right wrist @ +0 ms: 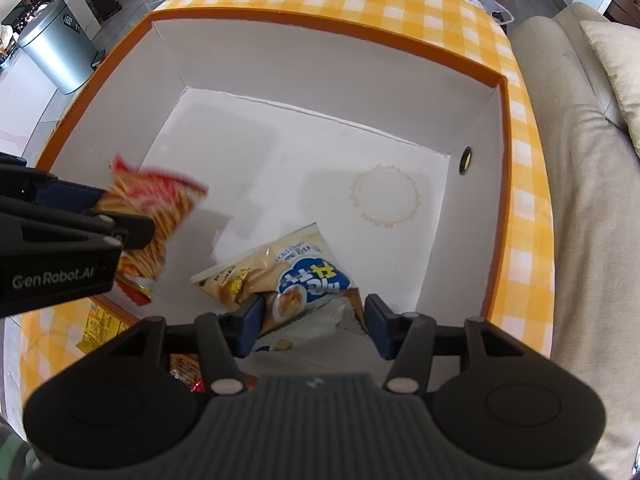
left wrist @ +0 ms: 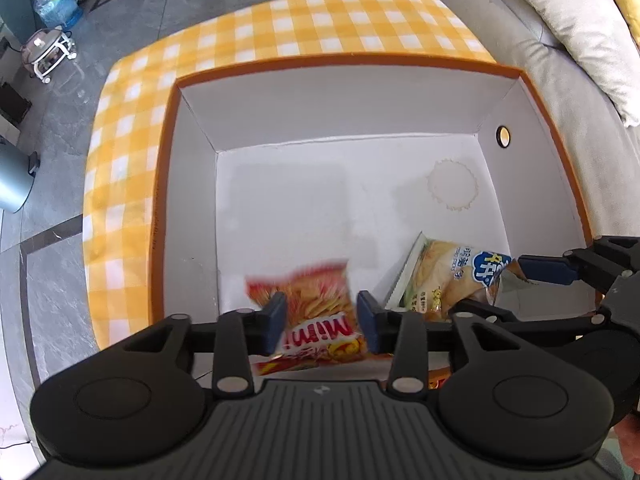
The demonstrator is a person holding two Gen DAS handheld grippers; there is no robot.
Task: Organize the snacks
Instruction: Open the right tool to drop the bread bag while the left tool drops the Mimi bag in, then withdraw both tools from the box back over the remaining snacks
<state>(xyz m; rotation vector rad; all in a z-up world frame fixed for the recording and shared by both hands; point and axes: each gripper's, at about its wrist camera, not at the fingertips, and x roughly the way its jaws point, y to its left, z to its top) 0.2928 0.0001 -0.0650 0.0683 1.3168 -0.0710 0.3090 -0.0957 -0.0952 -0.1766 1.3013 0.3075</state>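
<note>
A large open box, white inside with an orange rim (left wrist: 352,60) (right wrist: 320,20), stands on a yellow-checked tablecloth (left wrist: 120,152). My left gripper (left wrist: 322,320) (right wrist: 102,216) points down into the box's near left part, open. A red Mimi snack bag (left wrist: 316,312) (right wrist: 160,208) hangs blurred between its pads, loose. My right gripper (right wrist: 314,320) (left wrist: 516,292) points down at the near right part, also open. A beige and blue chip bag (right wrist: 288,276) (left wrist: 448,276) lies tilted on the box floor between its pads.
More snack packs (right wrist: 96,328) lie on the cloth by the box's near edge. A beige sofa (right wrist: 592,200) with a cushion (left wrist: 568,28) runs along the right. A metal bin (right wrist: 60,48) and a water bottle (left wrist: 56,4) stand on the floor. The box floor bears a round stain (right wrist: 386,196).
</note>
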